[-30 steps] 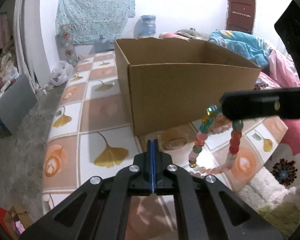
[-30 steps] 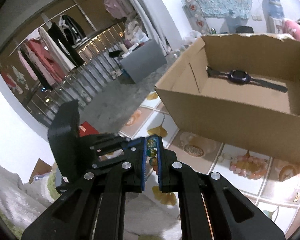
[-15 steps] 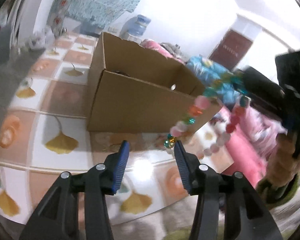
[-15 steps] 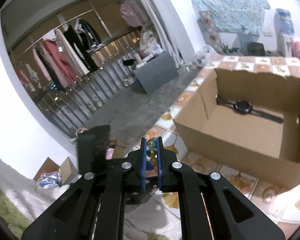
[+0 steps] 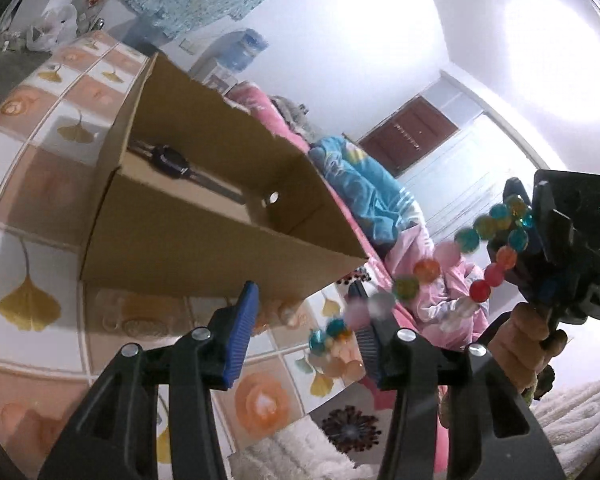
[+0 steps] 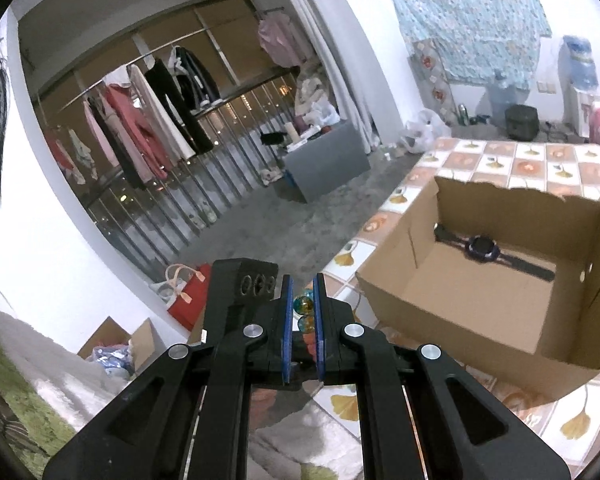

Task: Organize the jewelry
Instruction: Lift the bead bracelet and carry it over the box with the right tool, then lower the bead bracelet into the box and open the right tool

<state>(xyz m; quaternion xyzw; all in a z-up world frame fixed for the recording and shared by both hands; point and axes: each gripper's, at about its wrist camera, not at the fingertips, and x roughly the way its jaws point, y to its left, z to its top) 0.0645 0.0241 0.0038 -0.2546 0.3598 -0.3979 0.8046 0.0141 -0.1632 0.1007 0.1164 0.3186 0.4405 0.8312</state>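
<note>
Beaded bracelet point(image 5: 436, 268) hangs from your right gripper point(image 6: 300, 312).
Your left gripper point(image 5: 306, 332) gapes partway, empty; watch point(image 6: 482, 249) lies in box point(image 6: 400, 304).

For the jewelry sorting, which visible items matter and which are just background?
Job:
bead bracelet, pinched in the right gripper
cardboard box
watch inside the box
left gripper, open

Background:
hanging clothes
blue blanket
water bottle
</note>
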